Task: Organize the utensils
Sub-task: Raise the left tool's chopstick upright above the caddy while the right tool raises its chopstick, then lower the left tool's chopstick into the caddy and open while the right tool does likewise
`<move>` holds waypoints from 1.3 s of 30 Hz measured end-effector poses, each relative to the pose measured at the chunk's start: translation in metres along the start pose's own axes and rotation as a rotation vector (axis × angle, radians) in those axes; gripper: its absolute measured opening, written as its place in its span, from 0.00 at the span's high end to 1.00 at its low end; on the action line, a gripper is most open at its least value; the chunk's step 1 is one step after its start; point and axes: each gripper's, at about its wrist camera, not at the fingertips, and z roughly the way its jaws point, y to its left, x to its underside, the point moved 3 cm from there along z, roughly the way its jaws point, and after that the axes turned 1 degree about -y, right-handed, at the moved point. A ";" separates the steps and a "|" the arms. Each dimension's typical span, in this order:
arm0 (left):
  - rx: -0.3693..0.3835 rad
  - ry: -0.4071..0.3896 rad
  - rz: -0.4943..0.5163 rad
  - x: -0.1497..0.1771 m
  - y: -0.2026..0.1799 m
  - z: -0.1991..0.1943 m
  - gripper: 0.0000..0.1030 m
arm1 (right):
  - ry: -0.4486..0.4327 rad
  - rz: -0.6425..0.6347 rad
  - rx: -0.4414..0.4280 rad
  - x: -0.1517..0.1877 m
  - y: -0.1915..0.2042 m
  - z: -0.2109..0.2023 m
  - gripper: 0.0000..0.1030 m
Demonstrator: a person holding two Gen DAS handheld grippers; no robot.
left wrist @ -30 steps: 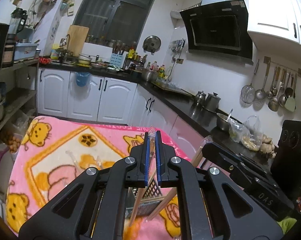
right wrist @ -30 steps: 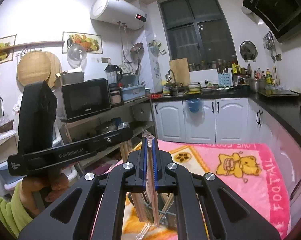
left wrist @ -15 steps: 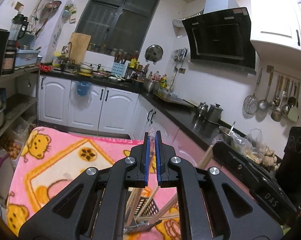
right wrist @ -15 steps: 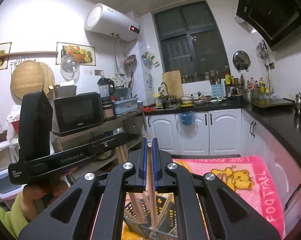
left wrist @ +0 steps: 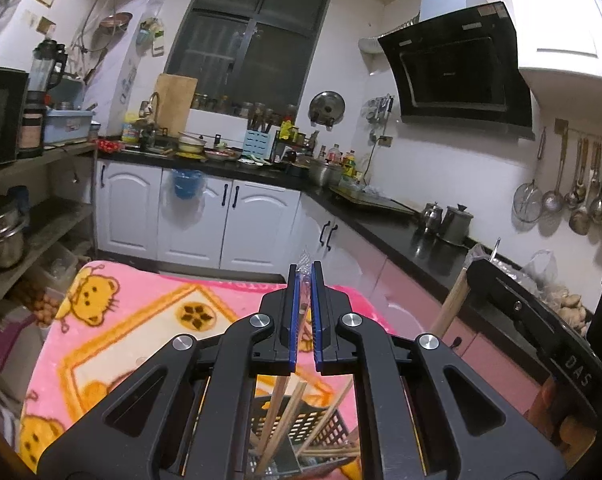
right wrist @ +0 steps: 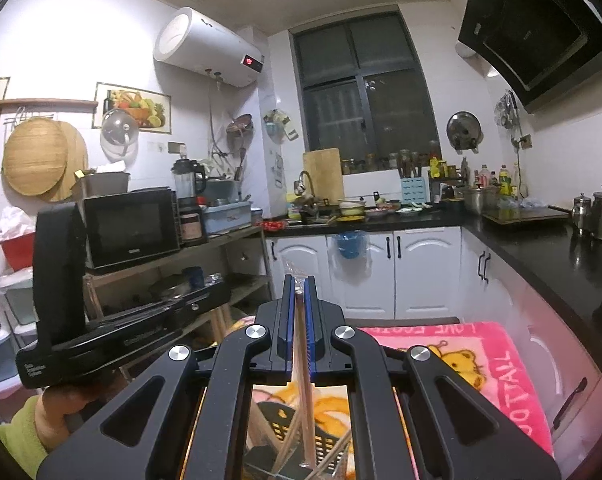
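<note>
The left gripper is pointing almost level across the kitchen, tipped only slightly down, its jaws pressed nearly together and pinching a chopstick in a clear wrapper. The wrapper's tip is sticking out past the blue pads, and the stick is running down between them toward a black slotted basket below. That basket is sitting on a pink cartoon-bear blanket and is holding several loose wooden chopsticks, all leaning at different angles.

The right gripper is posed much the same way, close to level and aimed toward the white cabinets under the window. Its jaws are likewise squeezed in on a wrapped chopstick, which is hanging nearly upright from the pads into the basket beneath; whether its lower end is touching the basket's bottom cannot be told.

The two grippers are sitting side by side over the basket. In the right wrist view, the left gripper's black body is showing at the left edge, with a hand in a yellow-green sleeve wrapped around its handle. In the left wrist view, the right gripper's body is crossing the lower right corner, with part of a hand showing under it.
</note>
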 end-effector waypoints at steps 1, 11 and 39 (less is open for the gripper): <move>-0.003 0.002 0.002 0.003 0.001 0.002 0.97 | 0.004 0.004 0.004 0.002 -0.002 0.002 0.95; -0.028 0.027 0.013 0.019 0.008 0.016 0.97 | 0.039 0.032 0.021 0.023 -0.016 0.026 0.95; -0.027 0.121 -0.012 0.060 0.022 0.024 0.97 | 0.133 0.064 0.054 0.072 -0.024 0.030 0.95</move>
